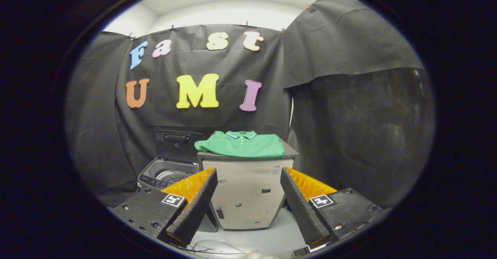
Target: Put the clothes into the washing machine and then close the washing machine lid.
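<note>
The gripper [247, 177] is spread wide with nothing between its two fingers [196, 204], whose ribbed black pads face each other across a broad gap, backed by orange plastic. Well beyond them, seen through that gap, stands a small light-grey cabinet [246, 197] on the pale floor [279, 237]. On its dark top lies a folded green polo shirt [241, 144] with a striped collar, laid flat with one sleeve reaching toward the cabinet's left edge. Just beside the cabinet on the left, partly behind the left finger, sits a top-loading washing machine [165, 175]; its dark lid [176, 144] stands raised against the black cloth wall, and the drum opening and control panel show below it. Thin dark cables [211, 246] trail across the floor near the fingers' bases.
</note>
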